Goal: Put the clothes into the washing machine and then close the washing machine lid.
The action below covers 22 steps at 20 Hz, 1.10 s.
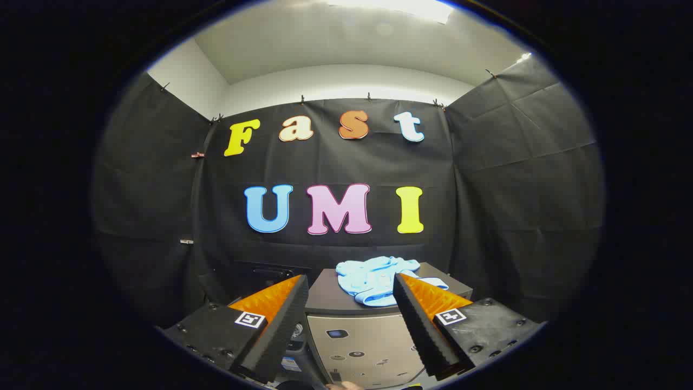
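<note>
Hovering in front of the washing machine [357, 341], claw [352, 295] spread wide, holding nothing. Light blue clothes [373, 279] sit bunched on top of the washing machine's dark lid [325, 298], toward its back right, just beyond the claw's fingertips [403, 287]. Lid looks down, though I can't confirm it's latched. Control panel on the washing machine's front face sits below the fingers. Progress, my read: nothing done yet. Left: grab clothes off the lid, open it, drop them in, close the lid.
</note>
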Tool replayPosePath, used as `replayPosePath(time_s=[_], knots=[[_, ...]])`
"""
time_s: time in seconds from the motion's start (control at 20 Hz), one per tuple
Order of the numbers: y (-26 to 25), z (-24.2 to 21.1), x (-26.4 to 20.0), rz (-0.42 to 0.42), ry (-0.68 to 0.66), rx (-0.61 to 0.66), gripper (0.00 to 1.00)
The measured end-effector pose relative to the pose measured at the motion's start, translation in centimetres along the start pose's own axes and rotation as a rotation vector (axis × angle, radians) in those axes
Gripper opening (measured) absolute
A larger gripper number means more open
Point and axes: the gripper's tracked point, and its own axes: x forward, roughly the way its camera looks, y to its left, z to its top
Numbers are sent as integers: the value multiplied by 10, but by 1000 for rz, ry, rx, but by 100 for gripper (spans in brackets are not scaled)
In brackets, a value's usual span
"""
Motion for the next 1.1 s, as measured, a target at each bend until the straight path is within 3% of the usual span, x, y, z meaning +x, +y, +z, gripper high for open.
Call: replayPosePath(time_s=[0.55, 1.1], knots=[[-4, -5, 4, -49, 20, -61, 98], [-3, -1, 22, -19, 13, -17, 98]])
